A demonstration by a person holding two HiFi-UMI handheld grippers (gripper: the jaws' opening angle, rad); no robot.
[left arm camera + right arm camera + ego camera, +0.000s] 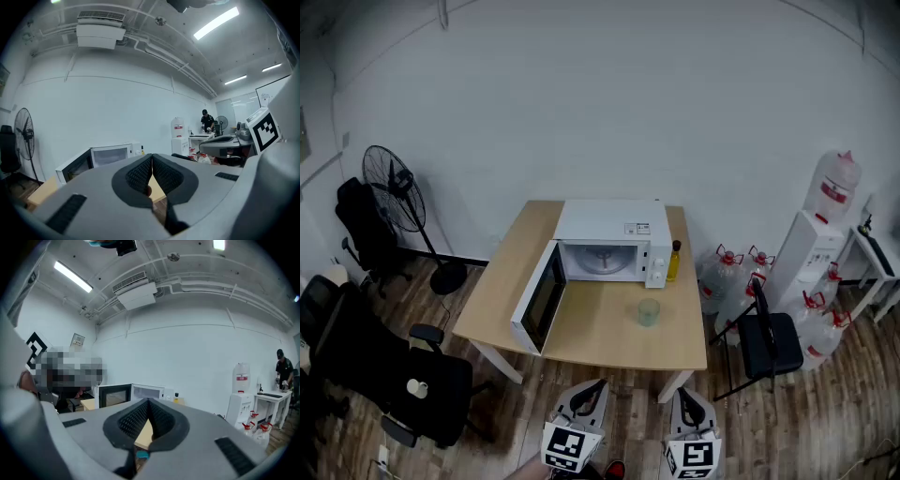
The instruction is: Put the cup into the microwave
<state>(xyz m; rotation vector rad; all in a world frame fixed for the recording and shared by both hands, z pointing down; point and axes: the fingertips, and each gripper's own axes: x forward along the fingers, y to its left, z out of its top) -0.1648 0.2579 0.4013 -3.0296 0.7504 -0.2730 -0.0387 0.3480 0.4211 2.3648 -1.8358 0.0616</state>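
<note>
Standing at the back of the wooden table (598, 342), the white microwave (609, 242) has its door (539, 298) swung open to the left. The clear cup (649, 312) sits on the tabletop in front of it (a yellow bottle (674, 261) stands just beside the oven). Near the table edge, the left gripper (596, 386) and the right gripper (686, 394) both have jaws pressed together, holding nothing.

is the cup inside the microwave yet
No, the clear cup stands on the table in front of the microwave, whose door hangs open.
</note>
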